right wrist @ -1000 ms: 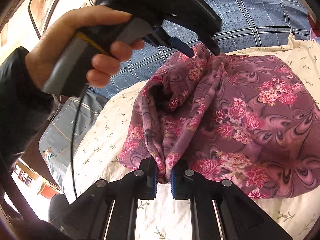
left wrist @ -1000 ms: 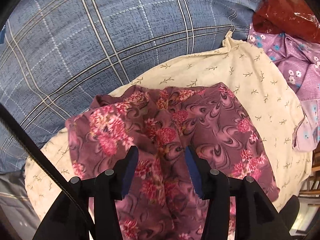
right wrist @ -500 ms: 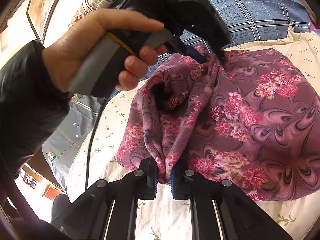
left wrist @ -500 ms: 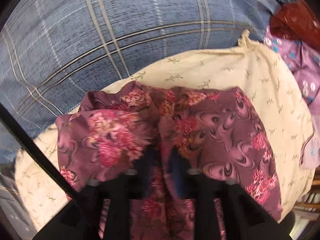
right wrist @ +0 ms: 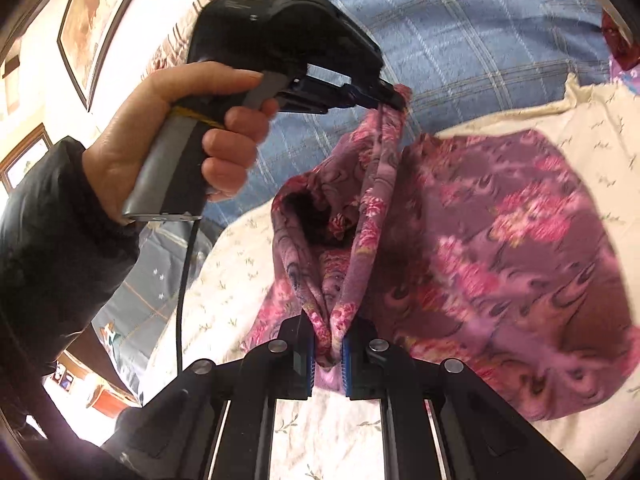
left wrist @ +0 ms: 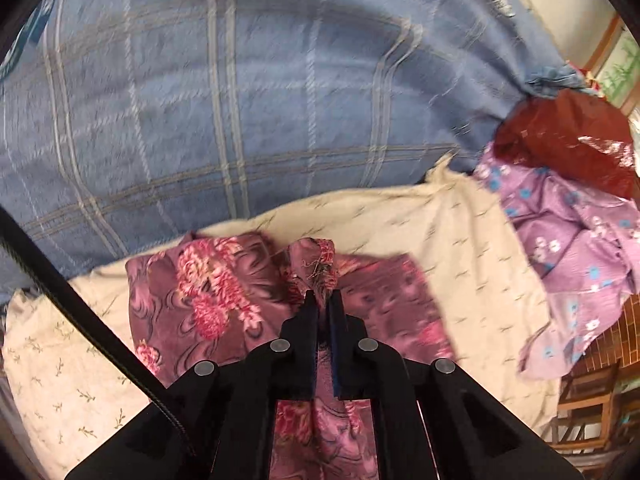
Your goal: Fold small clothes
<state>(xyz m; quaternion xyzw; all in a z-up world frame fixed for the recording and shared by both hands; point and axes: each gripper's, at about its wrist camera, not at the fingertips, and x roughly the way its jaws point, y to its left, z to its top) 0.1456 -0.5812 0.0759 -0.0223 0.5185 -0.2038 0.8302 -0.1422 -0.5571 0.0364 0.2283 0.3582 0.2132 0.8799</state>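
Left tool [left wrist: 323,300] clamped on raised edge of floral garment [right wrist: 500,248] — right tool [right wrist: 328,344] clamped on bunched fold; garment over cream sheet [left wrist: 460,240].

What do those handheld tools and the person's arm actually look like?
Each tool is matte black with two flat fingers lined in blue ribbed pads and round silver pivot bolts. The left tool has a grey pistol handle with a yellow band and a black cable. The hand is bare, the sleeve dark.
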